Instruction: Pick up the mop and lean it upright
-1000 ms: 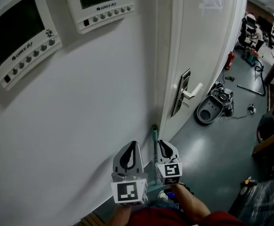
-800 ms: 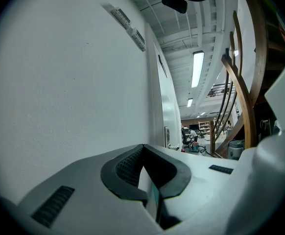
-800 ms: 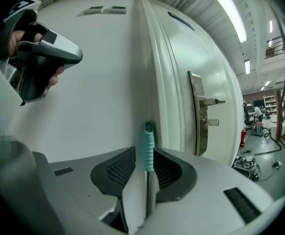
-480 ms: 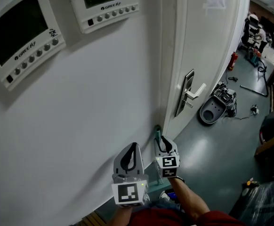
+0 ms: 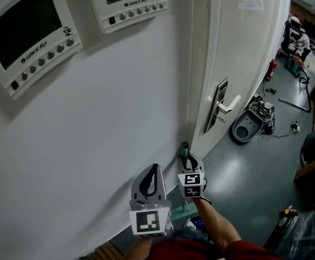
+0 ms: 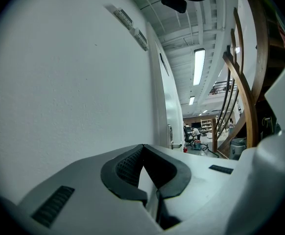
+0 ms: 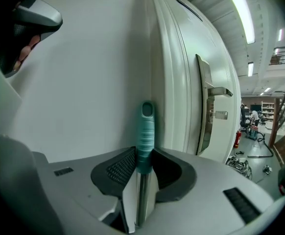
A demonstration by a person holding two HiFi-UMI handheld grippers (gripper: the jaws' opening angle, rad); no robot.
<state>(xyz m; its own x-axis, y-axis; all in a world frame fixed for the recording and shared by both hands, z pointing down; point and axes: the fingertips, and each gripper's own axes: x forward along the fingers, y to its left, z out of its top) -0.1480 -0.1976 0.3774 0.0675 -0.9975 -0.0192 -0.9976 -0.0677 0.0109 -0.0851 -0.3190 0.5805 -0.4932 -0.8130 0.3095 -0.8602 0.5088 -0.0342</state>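
— While the mop handle (image 7: 145,129) stands upright in the corner where the wall (image 5: 119,123) meets the door frame (image 5: 202,85), where does it lie from the grippers?

— It runs straight up through the gap of the right gripper (image 7: 143,154). Its long axis is vertical, across the line that gripper points along, and its top end rests against the corner just ahead.

— Is the handle gripped?

— No. The right gripper's jaws have just been opening and now stand apart, with the handle between them and the pads off it on both sides. Leaning the mop looks done, and what is left, judging by this, is to draw that gripper back toward the person, along its own line, without brushing the shaft sideways.

— And the other hand?

— The left gripper (image 6: 143,150) hovers beside the right one, close to the wall and clear of the handle. Its jaws are together with nothing in them. The right hand is plainly the nearer.

— How does the mop look?

— A teal ribbed grip caps the top, with a hanging hole through its tip. Below that is a slim, shiny metal shaft. The mop head is out of view below the grippers. Being thin and smooth against a flat painted wall, it would probably slide over at a light knock.
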